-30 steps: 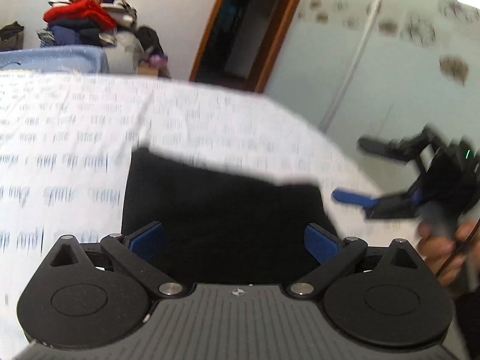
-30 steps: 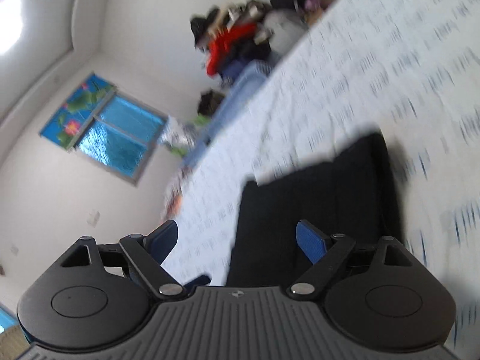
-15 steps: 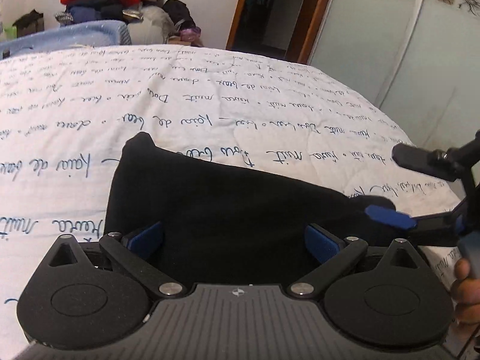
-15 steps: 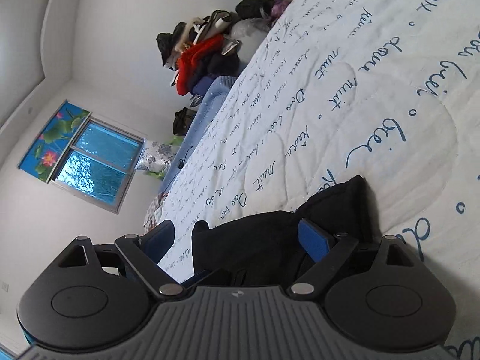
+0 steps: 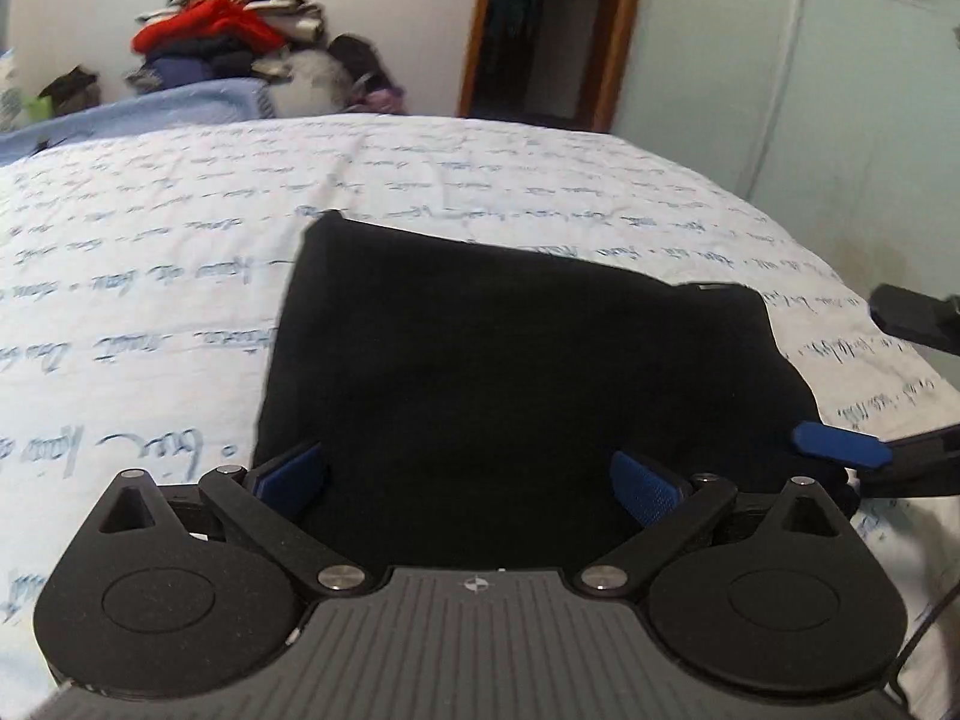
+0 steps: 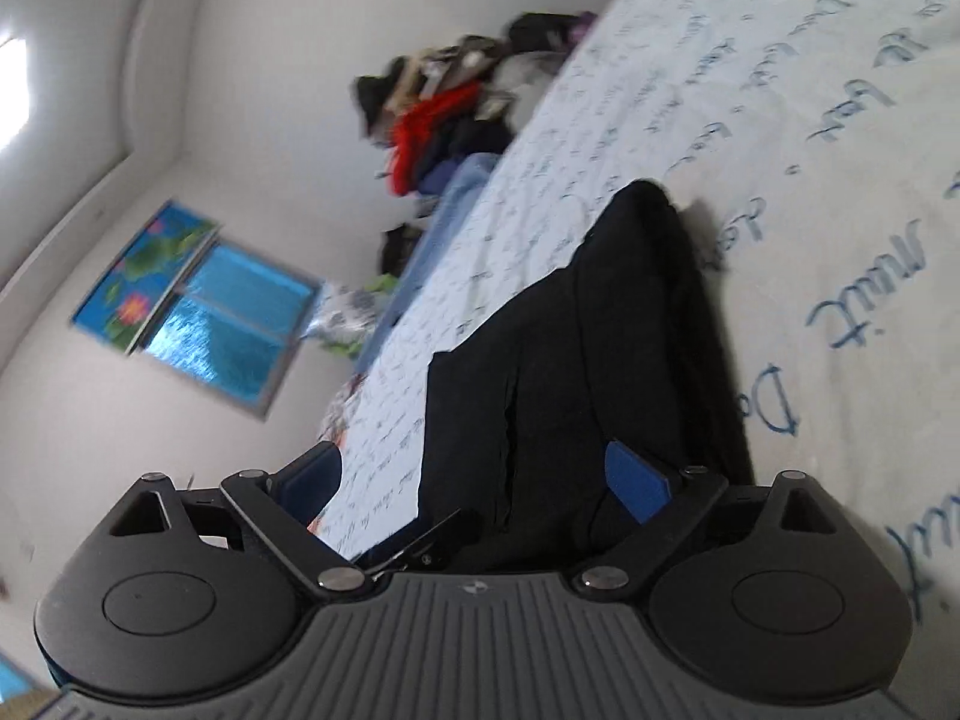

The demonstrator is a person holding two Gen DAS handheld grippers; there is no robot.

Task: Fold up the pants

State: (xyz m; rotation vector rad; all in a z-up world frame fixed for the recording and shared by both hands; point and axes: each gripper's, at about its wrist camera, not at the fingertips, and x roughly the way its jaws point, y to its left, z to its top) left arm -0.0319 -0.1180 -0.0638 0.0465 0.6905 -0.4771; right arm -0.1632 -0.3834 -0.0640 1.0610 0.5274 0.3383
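Observation:
The black pants (image 5: 516, 372) lie folded into a compact rectangle on the white bedspread (image 5: 150, 252) with blue script. My left gripper (image 5: 468, 480) is open, just above the near edge of the pants, holding nothing. My right gripper (image 6: 474, 480) is open too, tilted, at the pants' (image 6: 600, 360) right end. In the left wrist view, the right gripper's blue fingertip (image 5: 840, 447) touches or nearly touches the pants' right edge.
A pile of clothes (image 5: 222, 42) with a red garment sits beyond the bed's far edge, next to a blue blanket (image 5: 150, 111). A doorway (image 5: 540, 24) and a wardrobe door (image 5: 810, 90) stand at the back right. A window (image 6: 204, 312) is on the left wall.
Both grippers pulled back a little from the pants and stayed open. The right gripper drew away to the right. The pants lie still, in the same folded shape.

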